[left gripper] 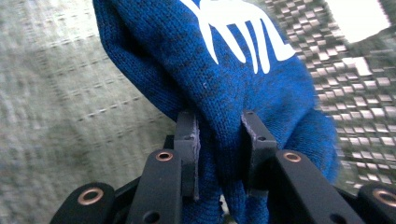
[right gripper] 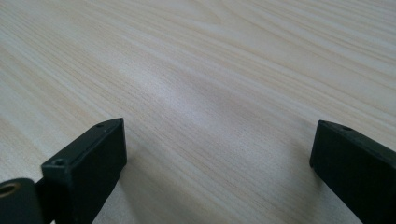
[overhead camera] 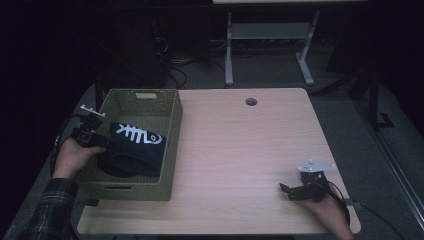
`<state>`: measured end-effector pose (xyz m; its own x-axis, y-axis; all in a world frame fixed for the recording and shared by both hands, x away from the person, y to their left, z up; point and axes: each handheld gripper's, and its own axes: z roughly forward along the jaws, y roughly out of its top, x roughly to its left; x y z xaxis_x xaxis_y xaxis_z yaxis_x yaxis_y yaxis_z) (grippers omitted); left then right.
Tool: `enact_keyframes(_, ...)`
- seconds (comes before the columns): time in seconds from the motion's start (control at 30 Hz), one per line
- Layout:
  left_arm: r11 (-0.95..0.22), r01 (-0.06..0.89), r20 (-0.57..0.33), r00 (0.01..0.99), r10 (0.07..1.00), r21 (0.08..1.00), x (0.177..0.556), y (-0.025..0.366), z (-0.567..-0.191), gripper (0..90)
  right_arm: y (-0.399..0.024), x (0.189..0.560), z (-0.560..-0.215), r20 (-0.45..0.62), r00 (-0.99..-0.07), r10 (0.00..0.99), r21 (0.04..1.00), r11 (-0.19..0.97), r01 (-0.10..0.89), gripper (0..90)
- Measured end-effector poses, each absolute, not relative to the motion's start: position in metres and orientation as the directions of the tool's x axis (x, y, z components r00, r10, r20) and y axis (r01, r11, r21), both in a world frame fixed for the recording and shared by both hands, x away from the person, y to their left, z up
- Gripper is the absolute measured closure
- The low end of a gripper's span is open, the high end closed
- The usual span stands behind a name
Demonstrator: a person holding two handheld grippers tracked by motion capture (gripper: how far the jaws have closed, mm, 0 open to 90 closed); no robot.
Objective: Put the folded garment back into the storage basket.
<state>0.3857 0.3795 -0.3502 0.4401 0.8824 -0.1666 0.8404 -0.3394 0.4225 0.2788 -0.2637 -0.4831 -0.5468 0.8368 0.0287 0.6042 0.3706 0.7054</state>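
A dark blue knitted garment (overhead camera: pixel 132 150) with a white fishbone print lies bunched inside the green woven basket (overhead camera: pixel 172 150) at the table's left. My left gripper (overhead camera: pixel 100 142) reaches in over the basket's left wall and is shut on a fold of the blue knit (left gripper: pixel 261 88), which is pinched between its two black pads (left gripper: pixel 189 140). My right gripper (overhead camera: pixel 287 191) rests low over the wood near the table's front right, held by a hand, its jaws spread wide with bare tabletop (right gripper: pixel 210 93) between them.
The basket's woven floor and walls (left gripper: pixel 60 93) surround the garment. A round cable hole (overhead camera: pixel 251 101) sits at the table's back edge. White desk legs (overhead camera: pixel 229 50) stand on the dark floor behind.
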Motion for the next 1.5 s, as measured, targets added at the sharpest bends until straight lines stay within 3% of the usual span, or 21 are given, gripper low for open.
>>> enact_keyframes(0.27, -0.341, 0.852, -0.094, 0.407, 0.908, 0.397, 0.393, 0.385, -0.363, 69.1, -0.264, 0.279, -0.483, 0.029, -0.547, 0.837, 0.705, 0.371, 0.604, 3.4)
enact_keyframes(0.53, -0.342, 0.835, -0.017, 0.387, 0.922, 0.431, 0.390, 0.390, -0.351, 47.1, -0.264, 0.279, -0.483, 0.029, -0.547, 0.837, 0.705, 0.371, 0.604, 3.4)
enact_keyframes(0.97, -0.322, 0.784, -0.035, 0.400, 0.916, 0.531, 0.377, 0.382, -0.330, 20.1, -0.264, 0.279, -0.483, 0.029, -0.547, 0.836, 0.705, 0.372, 0.605, 3.4)
enact_keyframes(1.5, -0.377, 0.705, -0.051, 0.504, 0.862, 0.600, 0.372, 0.323, -0.317, 16.1, -0.264, 0.279, -0.483, 0.029, -0.547, 0.836, 0.704, 0.371, 0.605, 3.3)
